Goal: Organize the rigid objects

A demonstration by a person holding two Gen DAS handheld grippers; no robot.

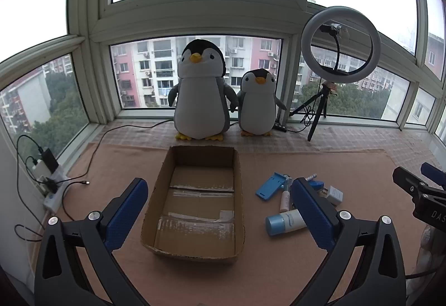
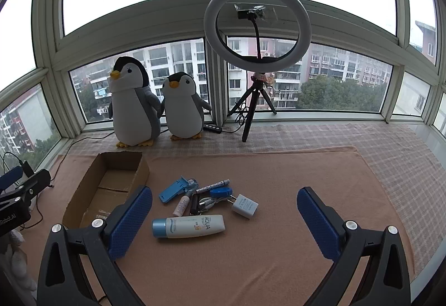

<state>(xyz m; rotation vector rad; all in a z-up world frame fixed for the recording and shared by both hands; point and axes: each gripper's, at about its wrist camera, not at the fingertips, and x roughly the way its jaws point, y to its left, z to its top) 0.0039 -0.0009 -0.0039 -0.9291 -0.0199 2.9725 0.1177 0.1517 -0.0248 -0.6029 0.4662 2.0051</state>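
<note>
While both grippers hover above the mat with nothing held, the task stands at its opening step: no item is yet in the box. Left gripper: fingers wide apart, framing the empty box. Right gripper: fingers wide apart, aimed at the clutter just right of the box. Clutter, lying loose on the mat: tube nearest, on its side; charger; blue stand; pen; small bottle; cable items, tangled. Next move, as judged: lower the right gripper over the tube, which lies apart from the rest, straddle its body, close, then carry it left into the box.
</note>
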